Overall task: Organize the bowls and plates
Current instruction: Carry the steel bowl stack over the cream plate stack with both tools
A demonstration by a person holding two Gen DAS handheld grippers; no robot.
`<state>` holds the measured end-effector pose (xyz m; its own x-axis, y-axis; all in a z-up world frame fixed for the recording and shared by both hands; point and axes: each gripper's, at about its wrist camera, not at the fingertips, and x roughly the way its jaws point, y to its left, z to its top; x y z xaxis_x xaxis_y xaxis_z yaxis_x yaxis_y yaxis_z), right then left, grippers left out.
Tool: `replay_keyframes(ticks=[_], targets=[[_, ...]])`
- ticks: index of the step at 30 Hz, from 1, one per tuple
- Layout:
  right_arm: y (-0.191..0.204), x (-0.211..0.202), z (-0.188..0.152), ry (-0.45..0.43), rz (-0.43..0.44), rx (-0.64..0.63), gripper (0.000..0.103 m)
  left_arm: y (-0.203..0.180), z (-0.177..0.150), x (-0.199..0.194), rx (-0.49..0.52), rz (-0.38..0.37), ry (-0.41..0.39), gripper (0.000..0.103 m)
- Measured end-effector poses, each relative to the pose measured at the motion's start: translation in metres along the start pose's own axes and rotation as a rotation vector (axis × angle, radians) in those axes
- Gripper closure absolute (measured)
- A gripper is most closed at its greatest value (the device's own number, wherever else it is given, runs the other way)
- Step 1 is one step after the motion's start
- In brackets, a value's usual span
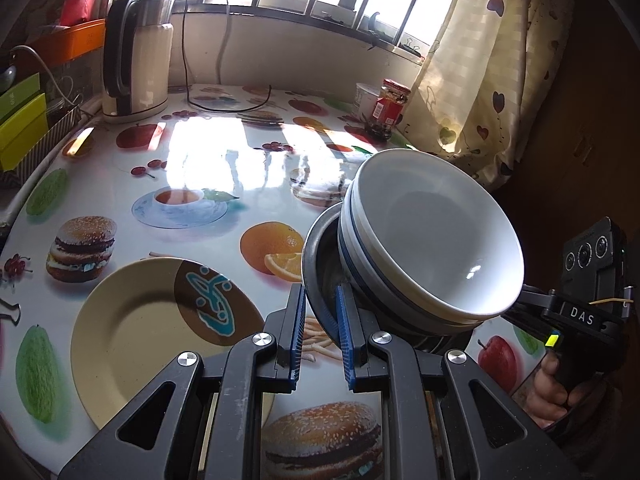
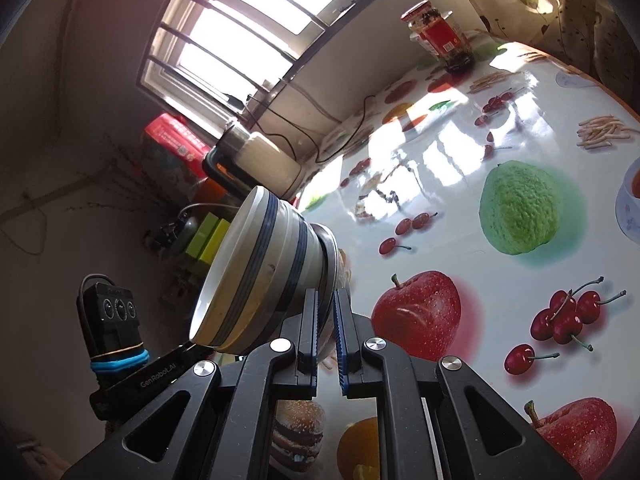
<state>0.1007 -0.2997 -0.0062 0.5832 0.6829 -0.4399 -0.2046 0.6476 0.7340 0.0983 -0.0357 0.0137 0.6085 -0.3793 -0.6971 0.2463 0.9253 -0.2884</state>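
Note:
A stack of white bowls with blue stripes (image 1: 432,236) sits nested in a dark metal bowl (image 1: 320,264), tilted and lifted above the table. My left gripper (image 1: 320,320) is shut on the metal bowl's rim. My right gripper (image 2: 328,312) is shut on the opposite rim of the same metal bowl (image 2: 330,256), with the striped bowls (image 2: 256,272) leaning left. A tan plate (image 1: 160,332) with a brown patch and teal design lies on the table, left of my left gripper.
The table (image 1: 224,168) has a glossy fruit-and-burger print. An electric kettle (image 1: 136,56) with cords stands at the back left. A red-labelled jar (image 1: 392,104) and a white tub stand at the back right by the curtain. Green boxes sit on the left.

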Motion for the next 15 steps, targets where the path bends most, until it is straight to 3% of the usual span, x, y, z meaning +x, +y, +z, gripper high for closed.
replay_keyframes(ticks=[15], targets=[[0.027,0.028,-0.009,0.061,0.032,-0.038,0.093,0.031,-0.008,-0.023,-0.042,0.050,-0.021,0.086]])
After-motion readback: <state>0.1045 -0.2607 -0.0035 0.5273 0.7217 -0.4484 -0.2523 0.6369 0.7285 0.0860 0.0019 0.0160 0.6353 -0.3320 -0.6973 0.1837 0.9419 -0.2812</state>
